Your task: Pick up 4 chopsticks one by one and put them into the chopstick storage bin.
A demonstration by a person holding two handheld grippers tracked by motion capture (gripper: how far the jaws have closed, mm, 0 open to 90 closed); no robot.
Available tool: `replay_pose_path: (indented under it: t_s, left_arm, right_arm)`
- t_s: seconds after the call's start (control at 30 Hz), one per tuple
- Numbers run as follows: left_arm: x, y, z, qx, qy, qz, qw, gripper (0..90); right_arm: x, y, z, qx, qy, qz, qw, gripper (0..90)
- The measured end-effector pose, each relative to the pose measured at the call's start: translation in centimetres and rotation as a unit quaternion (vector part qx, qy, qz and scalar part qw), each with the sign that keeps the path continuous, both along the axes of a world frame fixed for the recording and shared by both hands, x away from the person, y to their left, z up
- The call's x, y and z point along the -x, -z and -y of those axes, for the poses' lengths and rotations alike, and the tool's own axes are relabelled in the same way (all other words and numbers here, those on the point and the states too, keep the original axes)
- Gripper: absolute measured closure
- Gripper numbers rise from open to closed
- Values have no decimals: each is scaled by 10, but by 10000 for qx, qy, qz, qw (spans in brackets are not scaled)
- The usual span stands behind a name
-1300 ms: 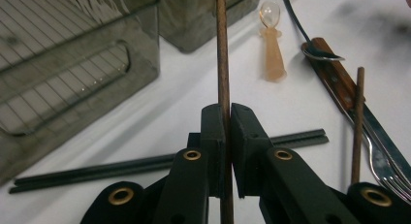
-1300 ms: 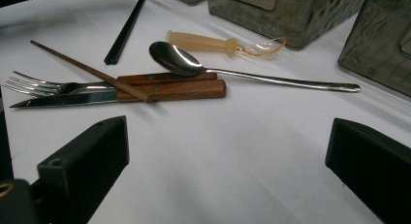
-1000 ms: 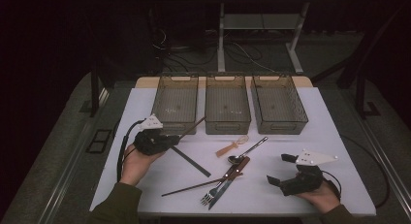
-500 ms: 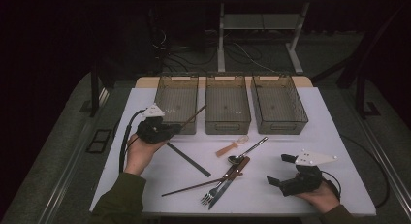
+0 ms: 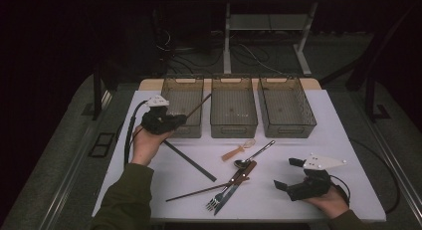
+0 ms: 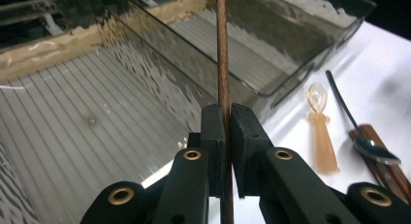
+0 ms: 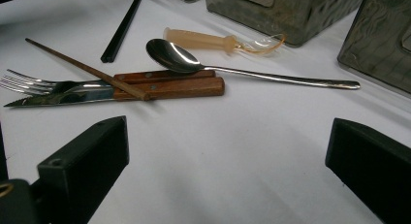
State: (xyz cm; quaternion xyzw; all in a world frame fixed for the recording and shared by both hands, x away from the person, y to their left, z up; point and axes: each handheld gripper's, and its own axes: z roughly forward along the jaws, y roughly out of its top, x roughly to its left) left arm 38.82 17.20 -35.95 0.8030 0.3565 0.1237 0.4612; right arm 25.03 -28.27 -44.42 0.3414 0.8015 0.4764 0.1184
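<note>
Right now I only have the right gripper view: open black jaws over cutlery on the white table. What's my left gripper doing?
Observer: The left gripper is shut on a thin brown wooden chopstick.
Operator: Where is it holding that?
Observer: At the near right corner of the leftmost clear plastic bin, with the chopstick's tip angled up over the rim.
Operator: Anything in that bin?
Observer: It looks empty, like the middle bin and the right bin.

The left tool (image 5: 180, 119) has carried the brown chopstick (image 5: 198, 104) over the left bin (image 5: 182, 86).
</note>
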Motion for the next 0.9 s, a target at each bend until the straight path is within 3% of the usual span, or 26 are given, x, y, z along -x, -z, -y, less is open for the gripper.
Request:
replay_pose_path:
  t_s: [0.33, 0.9]
  left_arm:
    - [-22, -7, 3, 54, -152, 2, 9999, 846]
    - [-59, -4, 7, -12, -484, -86, 9988, 846]
  right_arm:
    - [0, 0, 0, -9, -1, 6, 10000, 16]
    - [1, 0, -1, -14, -6, -5, 10000, 16]
